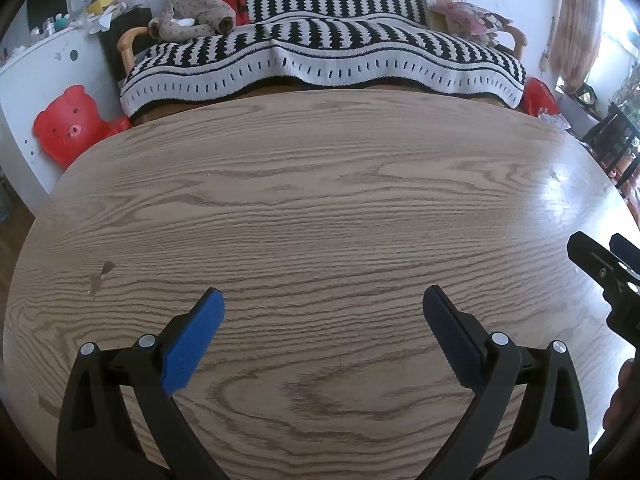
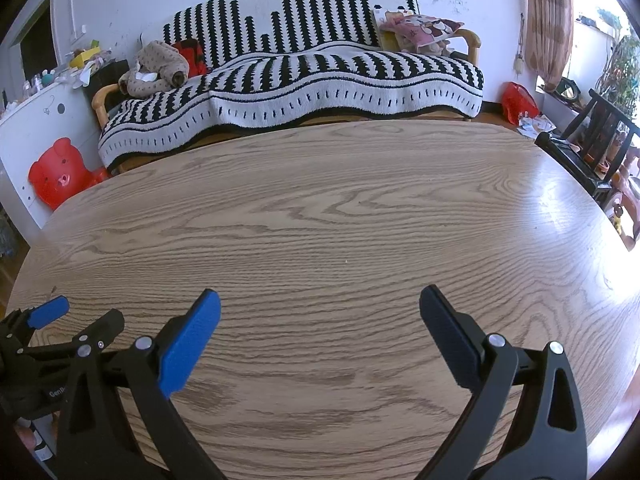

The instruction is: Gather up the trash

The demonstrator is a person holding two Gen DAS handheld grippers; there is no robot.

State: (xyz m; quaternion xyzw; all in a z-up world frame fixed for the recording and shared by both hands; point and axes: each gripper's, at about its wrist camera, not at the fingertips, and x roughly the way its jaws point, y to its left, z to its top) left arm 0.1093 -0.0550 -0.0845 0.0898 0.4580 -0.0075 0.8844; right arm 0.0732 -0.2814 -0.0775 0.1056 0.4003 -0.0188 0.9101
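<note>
No trash shows on the wooden table [image 1: 320,200] in either wrist view. My left gripper [image 1: 323,300] hovers over the near part of the table, open, nothing between its blue-padded fingers. My right gripper [image 2: 320,300] is likewise open and empty over the same tabletop [image 2: 340,208]. In the left wrist view the right gripper [image 1: 600,256] shows at the right edge; in the right wrist view the left gripper [image 2: 76,312] shows at the lower left.
Beyond the table's far edge stands a sofa under a black-and-white striped blanket [image 1: 320,48], with a brown garment [image 1: 192,14] and a pillow [image 1: 472,16] on it. A red bear-shaped stool [image 1: 66,124] leans at the left. A dark chair [image 2: 592,148] stands at the right.
</note>
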